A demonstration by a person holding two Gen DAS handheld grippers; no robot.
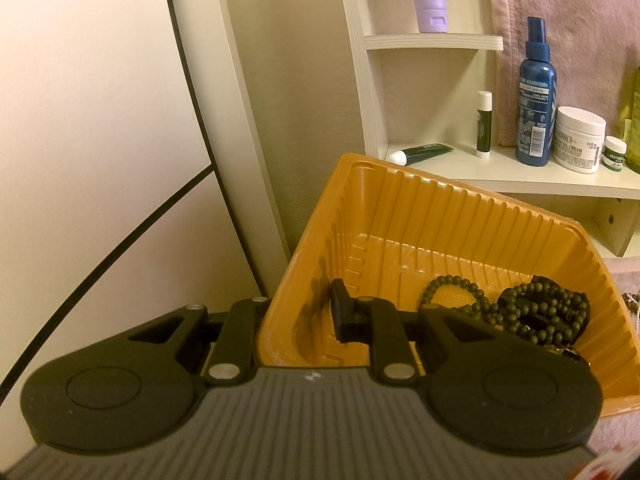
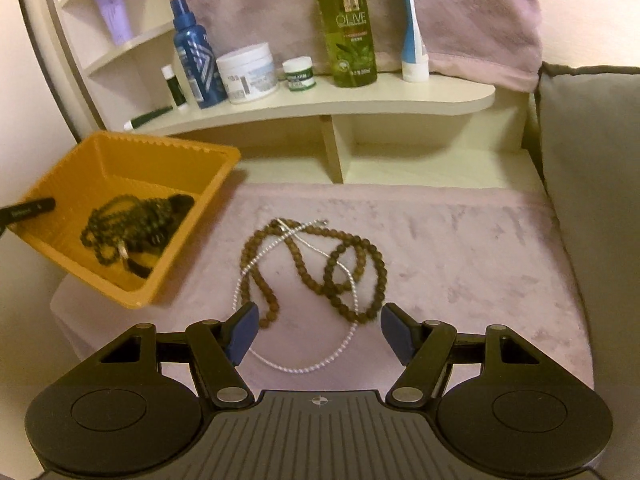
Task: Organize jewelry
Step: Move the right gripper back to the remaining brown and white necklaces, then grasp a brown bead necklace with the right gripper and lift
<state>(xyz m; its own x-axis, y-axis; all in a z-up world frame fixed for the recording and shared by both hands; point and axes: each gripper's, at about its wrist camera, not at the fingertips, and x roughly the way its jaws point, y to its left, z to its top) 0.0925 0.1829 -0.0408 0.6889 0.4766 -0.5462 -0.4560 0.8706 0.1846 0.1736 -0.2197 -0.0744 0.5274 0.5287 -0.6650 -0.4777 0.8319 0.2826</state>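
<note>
An orange ribbed plastic tray is held tilted above the pink cloth. My left gripper is shut on the tray's near left wall, one finger inside and the other hidden outside. Dark green bead strands lie bunched in the tray, and its finger shows at the rim. On the pink cloth lies a brown bead necklace tangled with a white pearl strand and a thin silver chain. My right gripper hangs open just above the near end of this tangle, its blue pads on either side of it.
A cream shelf behind the cloth carries a blue spray bottle, a white cream jar, a small green-labelled jar, a green olive bottle and a blue-white tube. A grey cushion borders the right side.
</note>
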